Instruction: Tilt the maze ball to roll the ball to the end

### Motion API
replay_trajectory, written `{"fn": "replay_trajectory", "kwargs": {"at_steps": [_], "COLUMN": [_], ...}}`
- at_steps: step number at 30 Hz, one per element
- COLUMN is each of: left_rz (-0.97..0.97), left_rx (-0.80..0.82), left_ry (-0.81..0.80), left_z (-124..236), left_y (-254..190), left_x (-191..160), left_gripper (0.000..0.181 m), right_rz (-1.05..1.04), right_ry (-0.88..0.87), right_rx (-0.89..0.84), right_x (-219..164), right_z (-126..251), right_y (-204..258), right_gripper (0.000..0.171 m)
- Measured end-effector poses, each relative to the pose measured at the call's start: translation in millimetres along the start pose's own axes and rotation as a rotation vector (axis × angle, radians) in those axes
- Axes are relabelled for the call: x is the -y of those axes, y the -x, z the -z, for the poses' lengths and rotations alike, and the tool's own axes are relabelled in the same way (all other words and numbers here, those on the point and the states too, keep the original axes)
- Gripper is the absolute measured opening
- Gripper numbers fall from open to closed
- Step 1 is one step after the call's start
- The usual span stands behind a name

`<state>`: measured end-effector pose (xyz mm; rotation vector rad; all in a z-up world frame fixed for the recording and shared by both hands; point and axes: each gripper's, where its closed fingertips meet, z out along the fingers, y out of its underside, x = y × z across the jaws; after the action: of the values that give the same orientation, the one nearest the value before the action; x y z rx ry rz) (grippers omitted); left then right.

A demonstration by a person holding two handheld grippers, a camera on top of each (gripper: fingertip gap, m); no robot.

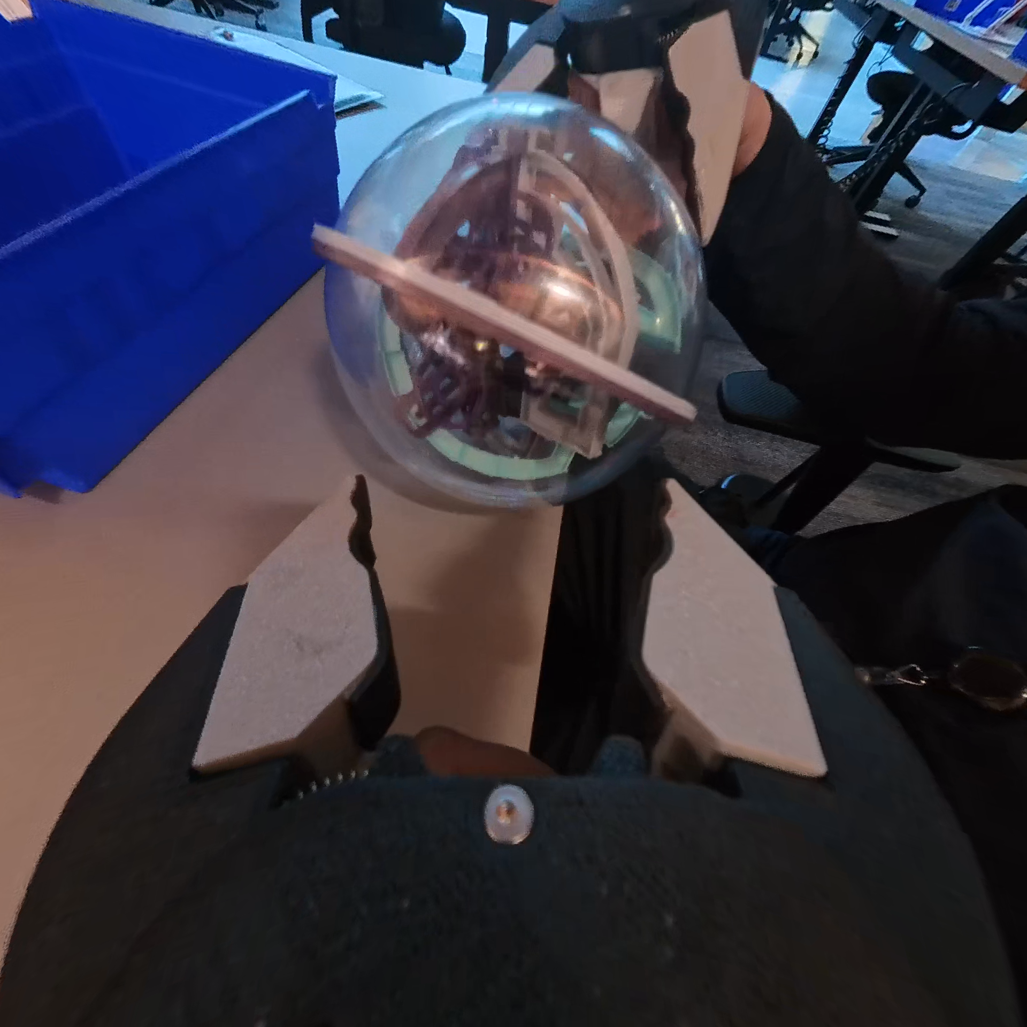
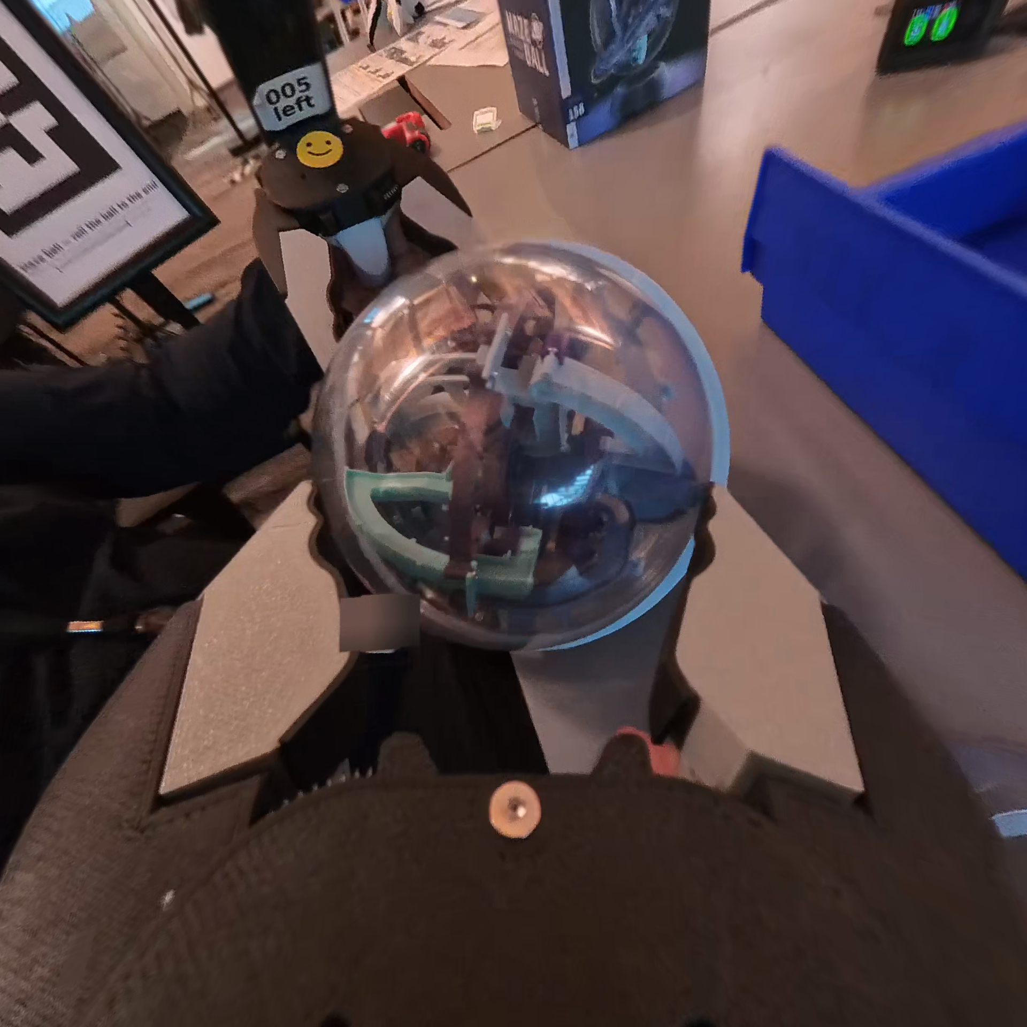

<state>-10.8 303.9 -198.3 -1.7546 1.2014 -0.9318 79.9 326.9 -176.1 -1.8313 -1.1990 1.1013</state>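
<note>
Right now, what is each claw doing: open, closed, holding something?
Left claw: open, fingers wide, tips just short of the maze ball.
Right claw: closed on the maze ball.

Blue bin [image 1: 155, 233] on table [image 1: 166, 556] — dark box [image 2: 606, 61], red toy [image 2: 408, 130]

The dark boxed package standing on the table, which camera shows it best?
Right wrist view: the dark box stands at the far end of the table, beyond the maze ball. The left wrist view doesn't show it.
</note>
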Motion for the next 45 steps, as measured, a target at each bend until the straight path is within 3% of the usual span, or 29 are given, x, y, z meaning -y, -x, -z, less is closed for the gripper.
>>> {"fn": "replay_trajectory", "kwargs": {"at_steps": [4, 11, 22, 29, 37, 45], "left_rz": [0.009, 0.0, 0.038, 0.019, -0.065, -0.288], "left_rx": [-0.02, -0.049, -0.085, -0.115, -0.058, 0.134], "left_ry": [-0.024, 0.018, 0.064, 0.101, 0.153, 0.231], "left_z": [6.5, 16.4, 18.8, 10.7, 0.1, -9.8], "left_y": [-1.0, -3.8, -2.2, -11.5, -8.4, 5.8], "left_x": [3.0, -7.3, -22.4, -26.8, -32.8, -37.8], "left_gripper": [0.1, 0.099, 0.103, 0.103, 0.106, 0.106], "right_rz": [0.168, 0.145, -0.08, -0.117, -0.011, 0.279], "right_ry": [-0.059, -0.008, 0.163, 0.131, 0.126, 0.157], "right_rx": [0.008, -0.041, 0.024, 0.178, 0.135, -0.055], "right_x": [19.2, 19.2, -27.9, -27.4, -22.0, -17.4], "right_z": [1.0, 10.2, -14.3, -32.4, -36.9, -32.9], "right_y": [27.3, 32.9, 8.4, 23.2, 26.8, 18.9], "right_gripper": [0.125, 0.128, 0.142, 0.135, 0.134, 0.134]}}
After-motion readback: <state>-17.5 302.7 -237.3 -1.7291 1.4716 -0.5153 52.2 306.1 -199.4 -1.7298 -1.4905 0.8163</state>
